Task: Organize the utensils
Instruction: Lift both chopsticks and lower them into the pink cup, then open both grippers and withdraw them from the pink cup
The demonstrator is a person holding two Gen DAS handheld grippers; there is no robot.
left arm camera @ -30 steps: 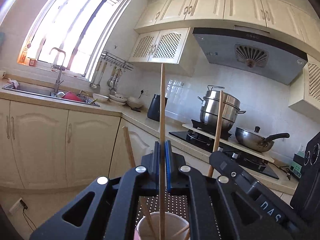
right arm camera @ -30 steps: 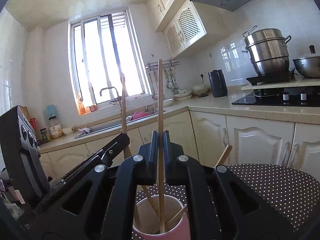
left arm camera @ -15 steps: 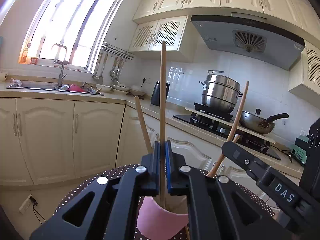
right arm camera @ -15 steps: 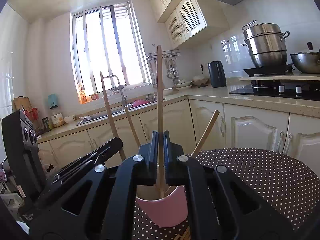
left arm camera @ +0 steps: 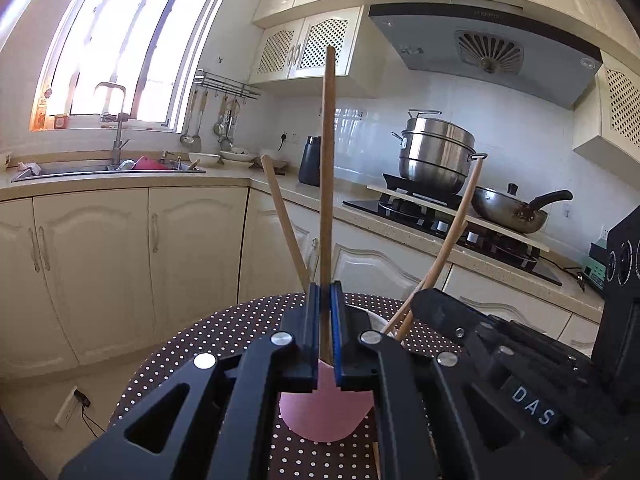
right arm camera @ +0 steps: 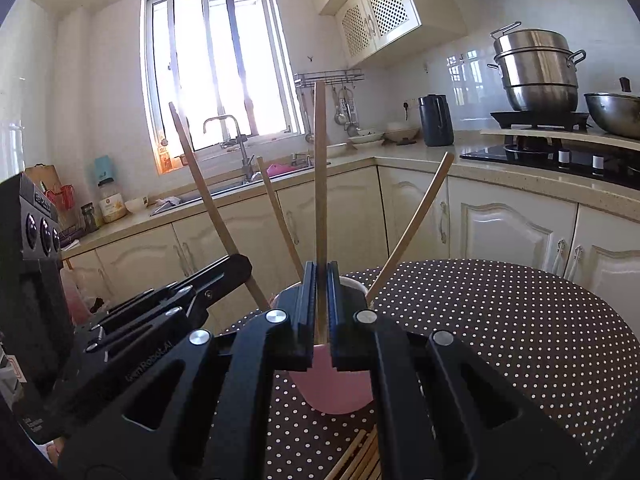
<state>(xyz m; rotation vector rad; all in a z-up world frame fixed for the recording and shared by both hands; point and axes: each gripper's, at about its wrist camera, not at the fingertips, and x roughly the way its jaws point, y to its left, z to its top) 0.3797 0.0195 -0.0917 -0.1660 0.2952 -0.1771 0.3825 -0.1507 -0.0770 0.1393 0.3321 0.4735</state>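
Pinching one chopstick (left arm camera: pixel 328 184) each, both claws, tips inside pink cup (left arm camera: pixel 326 416) rim.

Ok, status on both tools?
Left tool shut on chopstick. Right tool shut on another chopstick. Both over pink cup. Nothing blocking.

Pink cup (right arm camera: pixel 336 384); brown white-dotted tablecloth (right arm camera: pixel 500 320); black tongs (left arm camera: pixel 325 320).
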